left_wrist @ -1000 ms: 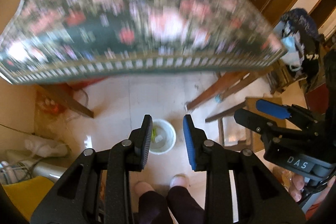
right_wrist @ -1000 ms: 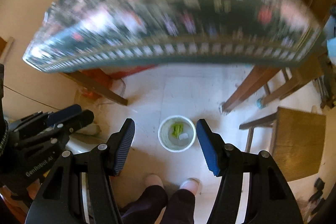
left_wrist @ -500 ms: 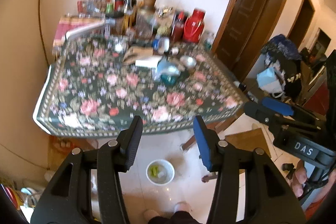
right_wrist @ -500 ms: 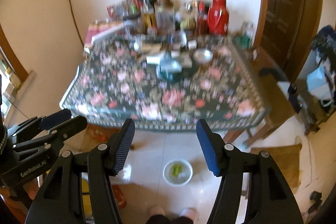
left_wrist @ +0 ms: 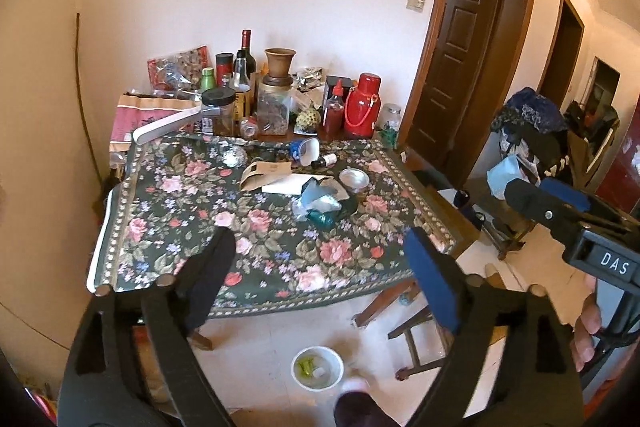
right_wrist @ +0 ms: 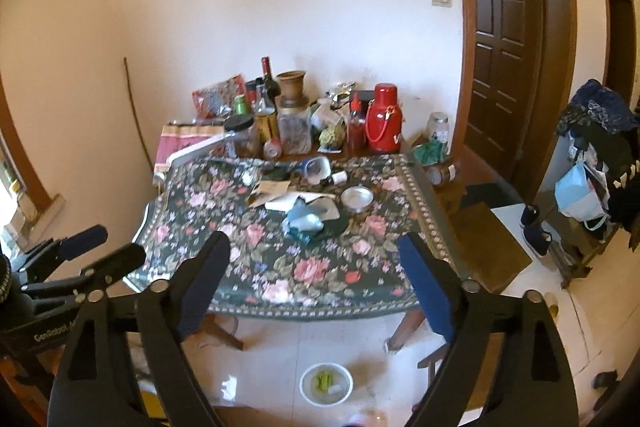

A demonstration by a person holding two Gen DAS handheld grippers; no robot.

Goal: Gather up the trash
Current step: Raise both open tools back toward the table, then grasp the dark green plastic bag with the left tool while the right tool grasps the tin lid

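Both grippers spread wide, empty, facing the floral table (left_wrist: 280,259).
Right gripper (left_wrist: 548,205), at 3 o'clock, reads "DAS"; left gripper (right_wrist: 96,255), at 9 o'clock, reads "GenRobot".

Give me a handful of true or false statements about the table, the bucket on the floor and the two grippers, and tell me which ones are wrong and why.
1. Both grippers are open and hold nothing. True: the left gripper and the right gripper have their fingers spread wide with nothing between them.
2. The white bucket stands on the table. False: it stands on the floor in front of the table.
3. The bucket already holds something green. True.
4. The crumpled blue-white wrapper lies on the floral tablecloth. True.
5. The red thermos lies on its side at the near edge of the table. False: it stands upright at the far end, by the wall.
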